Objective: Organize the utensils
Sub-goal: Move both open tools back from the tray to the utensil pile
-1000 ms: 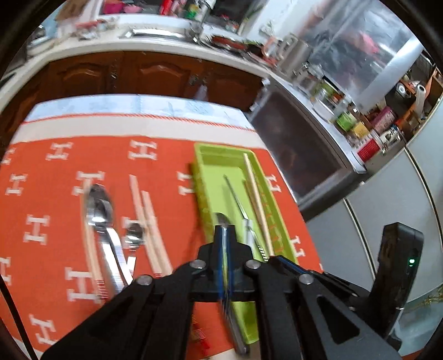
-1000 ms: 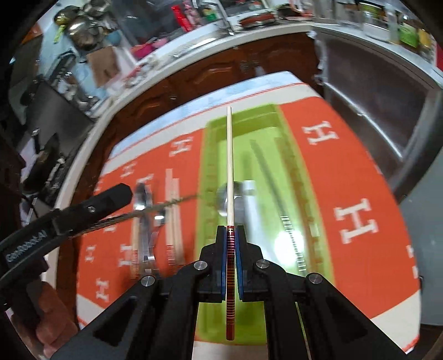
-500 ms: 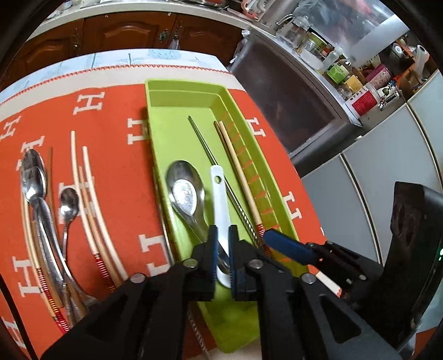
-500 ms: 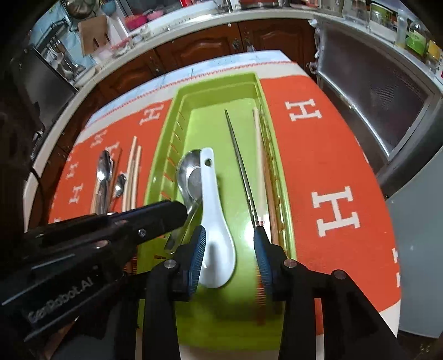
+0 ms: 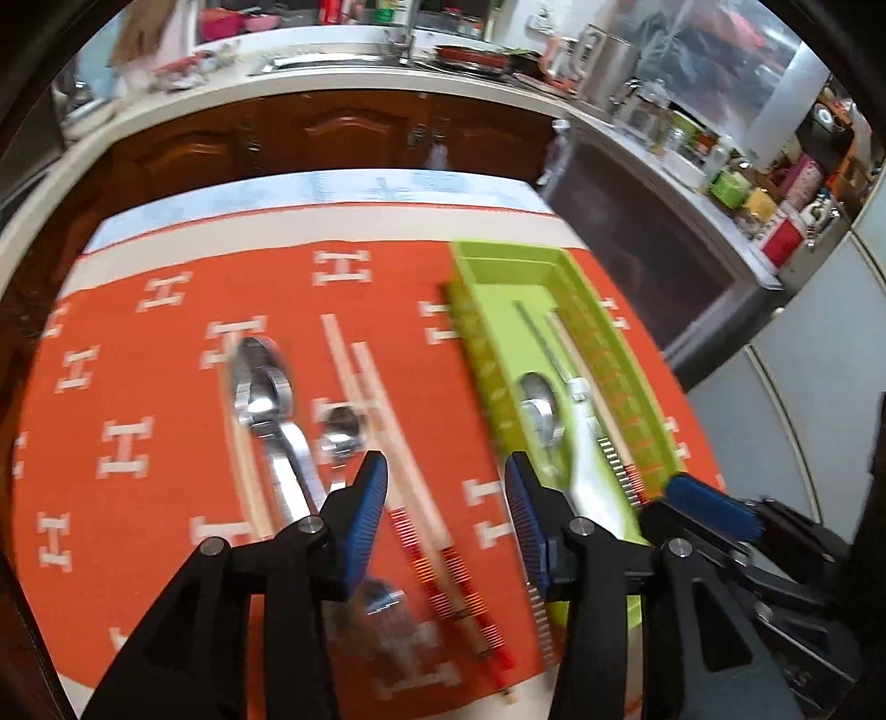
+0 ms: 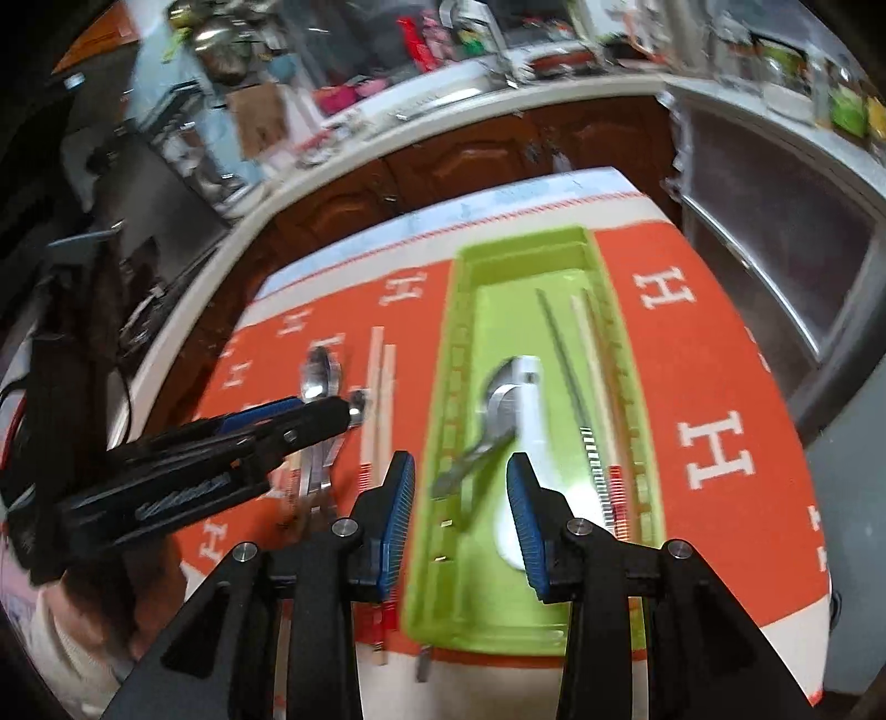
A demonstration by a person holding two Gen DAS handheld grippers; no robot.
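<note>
A lime-green tray [image 5: 501,260] [image 6: 462,310] lies on the orange mat [image 5: 166,387]. In it are a white spoon [image 6: 531,437] [image 5: 587,471], a metal spoon [image 6: 498,401] [image 5: 537,410], a metal chopstick [image 6: 562,354] and pale wooden chopsticks [image 6: 590,343]. Left of the tray on the mat lie big metal spoons [image 5: 266,387], a small spoon [image 5: 343,432] and red-ended chopsticks [image 5: 382,421]. My left gripper [image 5: 446,498] hovers over those chopsticks, jaws opening, pads touching nothing. My right gripper [image 6: 459,509] stands open above the tray's near end, holding nothing.
Each gripper shows in the other's view: the right one [image 5: 714,509], the left one [image 6: 310,421] with a hand [image 6: 83,609] under it. Brown cabinets [image 5: 332,133] and a cluttered counter [image 5: 443,50] stand beyond the table. A dark appliance [image 6: 786,277] is to the right.
The left gripper let the white spoon go into the tray and swung left over the mat, opening. The right gripper released its red-ended chopstick into the tray and stays open.
</note>
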